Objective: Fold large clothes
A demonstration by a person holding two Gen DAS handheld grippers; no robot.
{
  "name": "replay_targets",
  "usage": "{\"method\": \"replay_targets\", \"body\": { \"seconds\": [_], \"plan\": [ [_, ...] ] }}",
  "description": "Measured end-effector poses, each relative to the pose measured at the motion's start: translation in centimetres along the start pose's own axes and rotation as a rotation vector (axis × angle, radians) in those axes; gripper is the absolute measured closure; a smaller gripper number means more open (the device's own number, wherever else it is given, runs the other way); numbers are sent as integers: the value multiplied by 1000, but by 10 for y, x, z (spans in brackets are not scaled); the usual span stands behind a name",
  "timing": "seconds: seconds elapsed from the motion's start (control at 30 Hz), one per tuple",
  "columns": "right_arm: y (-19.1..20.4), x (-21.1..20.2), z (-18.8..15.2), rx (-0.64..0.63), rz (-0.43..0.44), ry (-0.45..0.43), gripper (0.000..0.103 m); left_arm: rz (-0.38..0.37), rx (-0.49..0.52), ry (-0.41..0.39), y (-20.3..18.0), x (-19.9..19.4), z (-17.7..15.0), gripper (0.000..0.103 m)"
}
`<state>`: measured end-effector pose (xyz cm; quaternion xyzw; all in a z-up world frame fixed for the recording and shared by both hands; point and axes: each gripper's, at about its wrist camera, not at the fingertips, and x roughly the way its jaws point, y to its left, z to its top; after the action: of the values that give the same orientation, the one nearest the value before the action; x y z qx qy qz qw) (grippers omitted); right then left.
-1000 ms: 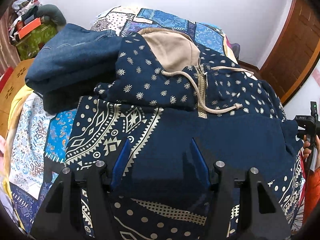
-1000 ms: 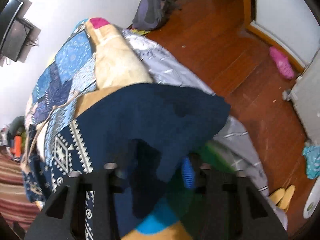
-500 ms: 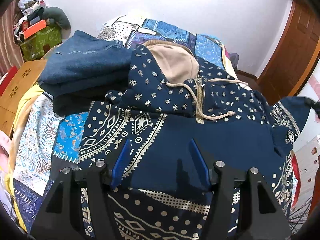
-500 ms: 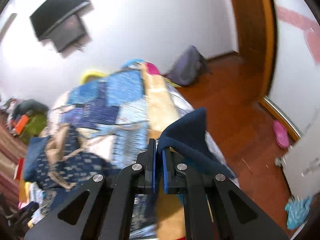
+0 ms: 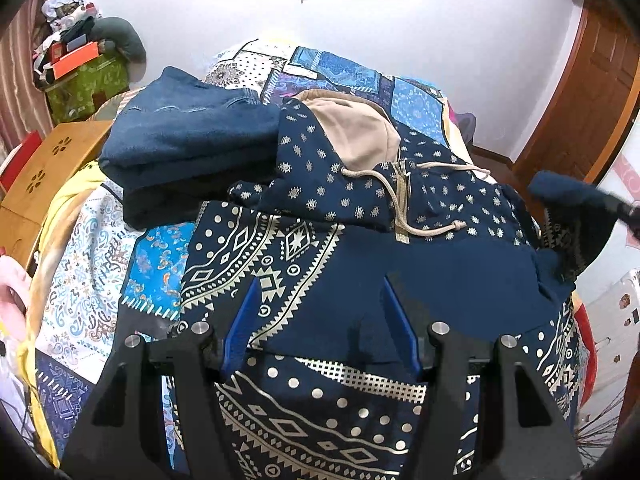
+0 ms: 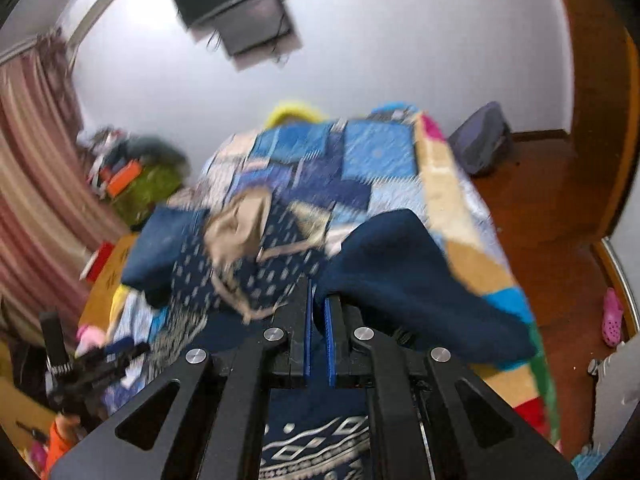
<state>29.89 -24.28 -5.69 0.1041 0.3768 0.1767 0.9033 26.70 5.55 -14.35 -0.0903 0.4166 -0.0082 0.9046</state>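
Observation:
A navy hoodie (image 5: 440, 276) with gold patterns and a tan hood lining lies face up on the patchwork bedspread (image 5: 344, 76). My left gripper (image 5: 322, 312) hovers over the hoodie's lower front, blue fingers (image 5: 244, 320) apart, nothing between them. My right gripper (image 6: 318, 294) is shut on the plain navy sleeve (image 6: 404, 272), which it holds up off the bed. In the left wrist view that raised sleeve (image 5: 568, 200) hangs at the far right, over the hoodie's edge. The right wrist view is blurred by motion.
Folded denim (image 5: 188, 140) lies on the bed left of the hood. A wooden stand (image 5: 52, 160) and a green box (image 5: 88, 84) sit beyond the bed's left side. A backpack (image 6: 480, 140) and a pink slipper (image 6: 612, 316) lie on the wooden floor at right.
My right gripper closed on the sleeve, rolled upright and lifted it from the bed's right edge. The left gripper drew back and up a little, still open.

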Motion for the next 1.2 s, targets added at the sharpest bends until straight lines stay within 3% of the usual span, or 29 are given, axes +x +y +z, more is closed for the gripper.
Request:
{"method": "replay_targets", "body": {
  "seconds": [0.23,0.47,0.57,0.7,0.8,1.0,1.2],
  "plan": [
    [20,48,-39,-56,10,164,98,3,-6,19,1,3,-9,43],
    [36,42,-64,-164,-81,197,97,2,-5,41,-3,9,-14,43],
    [38,28,-65,-197,-74,196,88,0,-5,44,-5,10,-15,43],
    [36,9,-60,-192,-73,146,68,-6,-4,39,-9,9,-14,43],
    [27,-8,-53,-154,-86,87,57,0,13,30,-14,7,-14,43],
    [-12,-31,-35,5,-195,-24,55,4,47,12,-23,2,-13,43],
    [-68,-25,-34,211,-249,-7,55,26,92,-4,-33,0,-13,43]
  ]
}}
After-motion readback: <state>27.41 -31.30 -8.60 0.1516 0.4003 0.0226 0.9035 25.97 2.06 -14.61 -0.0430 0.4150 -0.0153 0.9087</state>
